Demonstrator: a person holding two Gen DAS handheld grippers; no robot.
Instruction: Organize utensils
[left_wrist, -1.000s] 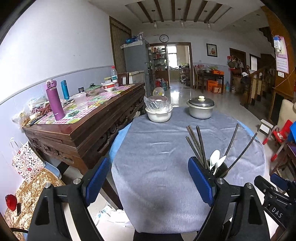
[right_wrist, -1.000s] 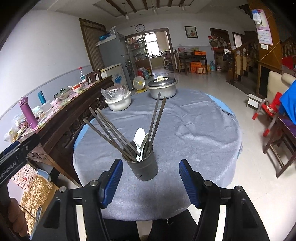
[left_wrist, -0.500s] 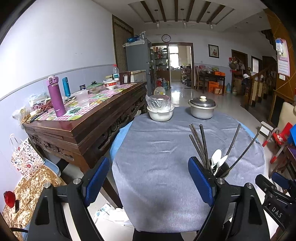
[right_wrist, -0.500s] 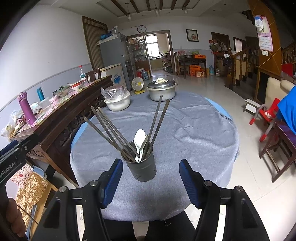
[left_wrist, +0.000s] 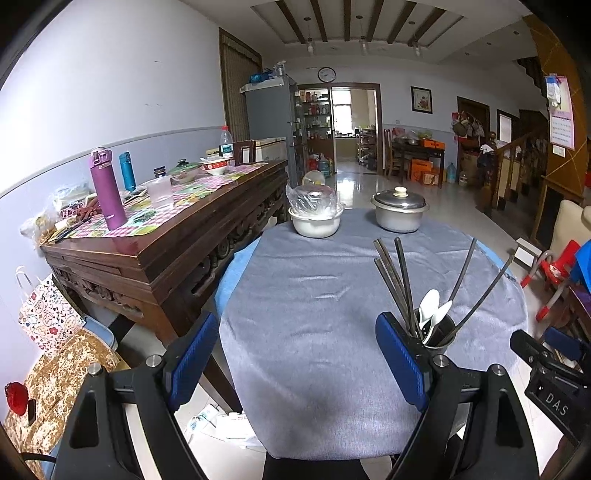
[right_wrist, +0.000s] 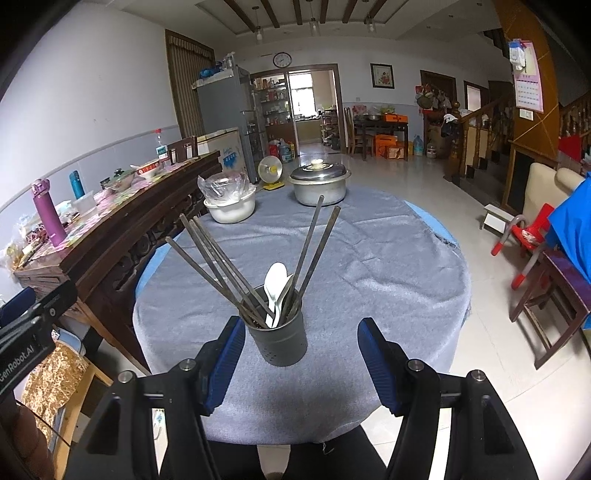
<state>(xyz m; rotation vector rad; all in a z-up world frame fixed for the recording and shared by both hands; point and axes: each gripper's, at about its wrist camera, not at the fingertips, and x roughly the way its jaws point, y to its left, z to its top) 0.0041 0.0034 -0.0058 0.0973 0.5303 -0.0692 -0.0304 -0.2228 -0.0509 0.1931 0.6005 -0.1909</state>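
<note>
both your grippers empty, jaws apart: left gripper (left_wrist: 299, 354) wide over bare counter (left_wrist: 314, 295), right gripper (right_wrist: 301, 363) flanking utensil holder (right_wrist: 279, 341) of chopsticks (right_wrist: 221, 266), spoons (right_wrist: 276, 284), untouched.

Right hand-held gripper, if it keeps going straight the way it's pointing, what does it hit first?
Most likely the dark utensil holder with chopsticks and white spoons; it stands just ahead of the open right hand-held gripper, though depth is uncertain.
</note>
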